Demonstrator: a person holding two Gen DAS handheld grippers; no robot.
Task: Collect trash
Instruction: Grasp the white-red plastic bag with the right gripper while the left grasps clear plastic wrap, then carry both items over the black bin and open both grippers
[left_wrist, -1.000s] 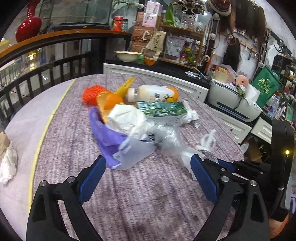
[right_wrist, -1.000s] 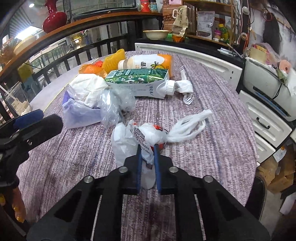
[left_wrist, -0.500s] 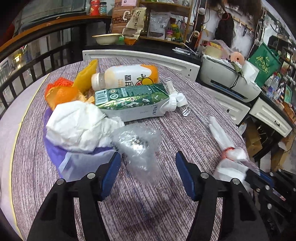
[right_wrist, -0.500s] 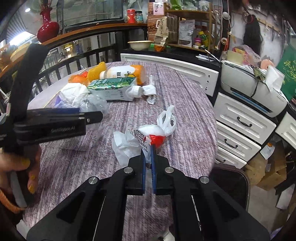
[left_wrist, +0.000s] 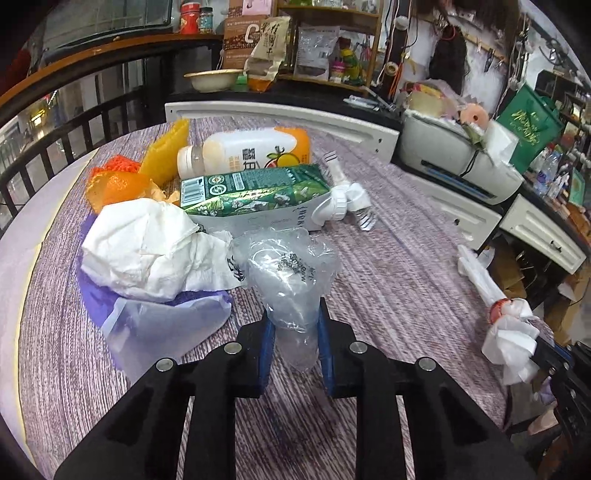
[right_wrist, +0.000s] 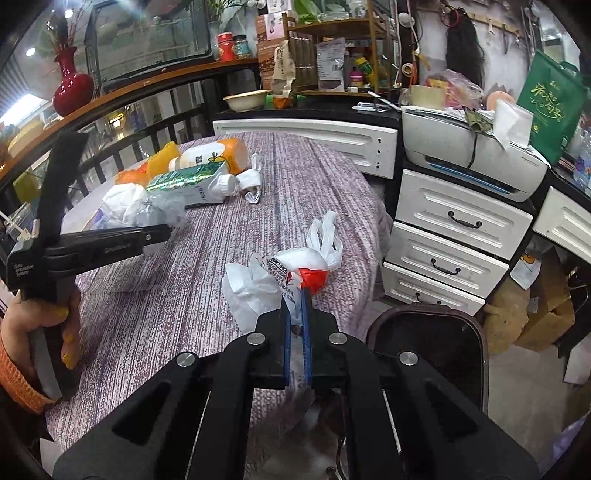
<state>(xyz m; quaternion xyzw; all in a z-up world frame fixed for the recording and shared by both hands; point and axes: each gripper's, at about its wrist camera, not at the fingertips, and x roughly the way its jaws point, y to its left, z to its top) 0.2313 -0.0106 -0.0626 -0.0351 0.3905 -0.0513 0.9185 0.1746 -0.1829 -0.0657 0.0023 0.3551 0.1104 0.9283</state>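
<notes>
Right gripper (right_wrist: 296, 314) jaws clamped on white plastic bag (right_wrist: 280, 280) — purple table (right_wrist: 184, 288), dark bin (right_wrist: 428, 339) beside

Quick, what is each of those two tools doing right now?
Left tool: just been closing, pads now pinch the clear crumpled plastic bag.
Right tool: shut on the white plastic bag.

A crumpled clear plastic wrapper (left_wrist: 291, 273) stands bunched on the bench, its lower end pinched between blue pads. Just left of it a wadded white tissue (left_wrist: 147, 247) sits on a flattened purple bag (left_wrist: 155, 328). Behind them a green drink carton (left_wrist: 255, 192) lies on its side, white cap to the right, with a juice bottle (left_wrist: 243, 147) lying beyond it. A knotted white plastic bag (right_wrist: 291, 280) with a red patch is clamped near the bench's right edge.
</notes>
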